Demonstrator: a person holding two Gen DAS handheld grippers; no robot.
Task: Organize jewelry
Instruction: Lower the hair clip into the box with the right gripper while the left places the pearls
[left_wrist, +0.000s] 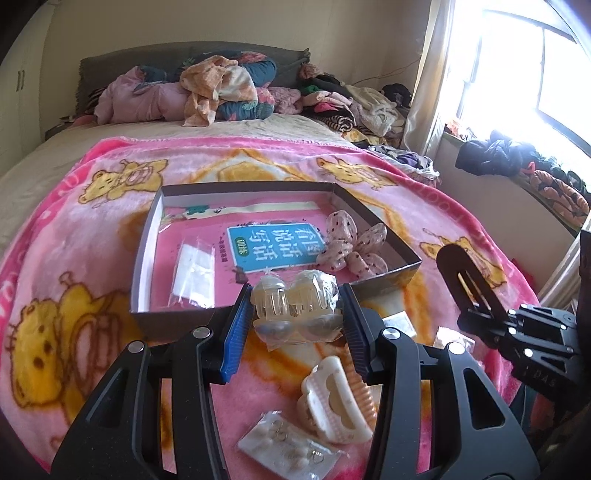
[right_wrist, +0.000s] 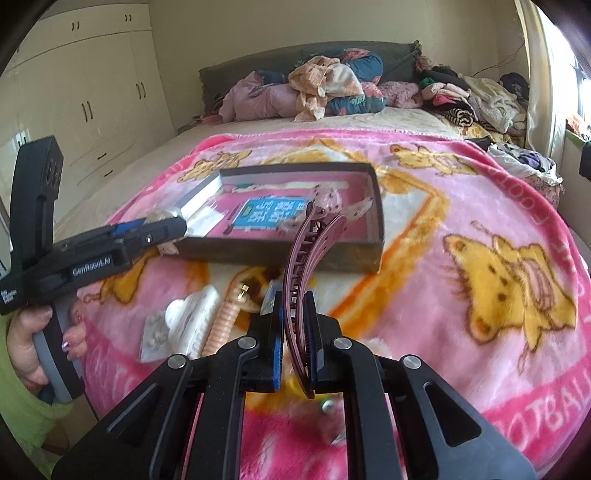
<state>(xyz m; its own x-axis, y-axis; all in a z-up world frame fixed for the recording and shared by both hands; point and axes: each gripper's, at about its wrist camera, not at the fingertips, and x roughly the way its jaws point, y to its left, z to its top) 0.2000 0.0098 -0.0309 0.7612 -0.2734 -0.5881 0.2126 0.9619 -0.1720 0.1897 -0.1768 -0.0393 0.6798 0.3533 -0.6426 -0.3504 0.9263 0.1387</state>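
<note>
The left gripper (left_wrist: 297, 301) clamps a bagged pair of clear claw clips (left_wrist: 295, 310) just short of the open box (left_wrist: 147, 236), which lies straight ahead. The right gripper (right_wrist: 297, 332) pinches a maroon banana clip (right_wrist: 304, 273), long axis pointing boxward, farther back.

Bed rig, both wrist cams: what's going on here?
A person holds a gripper in each hand over a pink bear-print blanket. The left gripper is closed on a clear plastic bag of translucent hair claws, near the front edge of the shallow open cardboard box. The right gripper is shut on a long maroon plastic hair clip. A dotted fabric bow already lies in the box; a cream claw clip remains on the blanket.
</note>
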